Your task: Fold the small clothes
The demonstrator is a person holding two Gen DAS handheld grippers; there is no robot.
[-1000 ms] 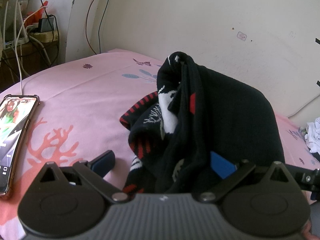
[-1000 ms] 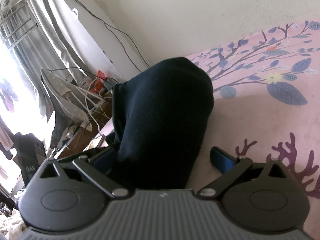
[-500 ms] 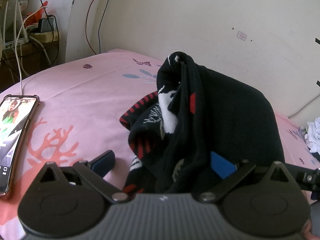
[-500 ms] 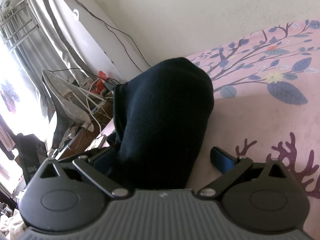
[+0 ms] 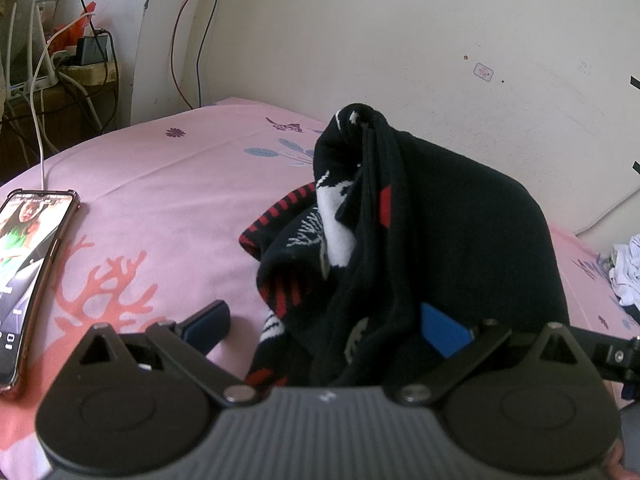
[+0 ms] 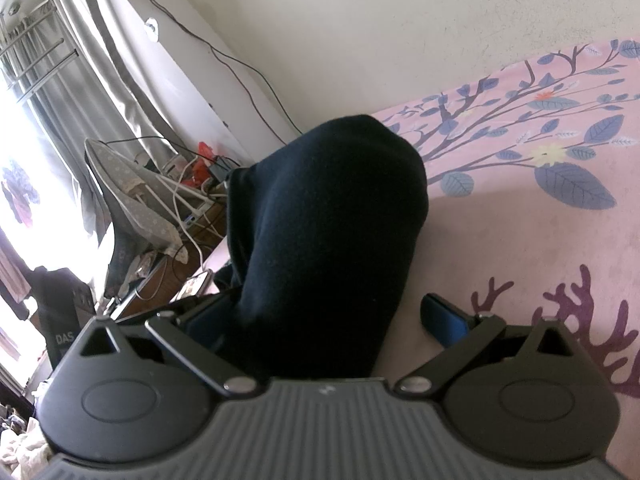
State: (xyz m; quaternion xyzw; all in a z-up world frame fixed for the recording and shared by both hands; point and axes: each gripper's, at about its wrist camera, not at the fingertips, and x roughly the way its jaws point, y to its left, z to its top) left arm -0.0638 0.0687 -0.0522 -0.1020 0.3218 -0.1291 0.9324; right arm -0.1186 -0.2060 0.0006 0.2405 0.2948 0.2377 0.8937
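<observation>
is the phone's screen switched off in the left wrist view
No, the phone lying on the pink bedsheet has a lit screen showing a picture.

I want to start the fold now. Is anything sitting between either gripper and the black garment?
Nothing visible does. The black garment already lies between the open fingers of the left gripper and right gripper; the phone lies off to the side.

Bunched black patterned garment (image 5: pixel 400 248) on bedsheet (image 5: pixel 160 208)

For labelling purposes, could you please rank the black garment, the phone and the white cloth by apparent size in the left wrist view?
1. black garment
2. phone, partly cut off by the frame
3. white cloth, also cut off, so its rank is unsure.
</observation>
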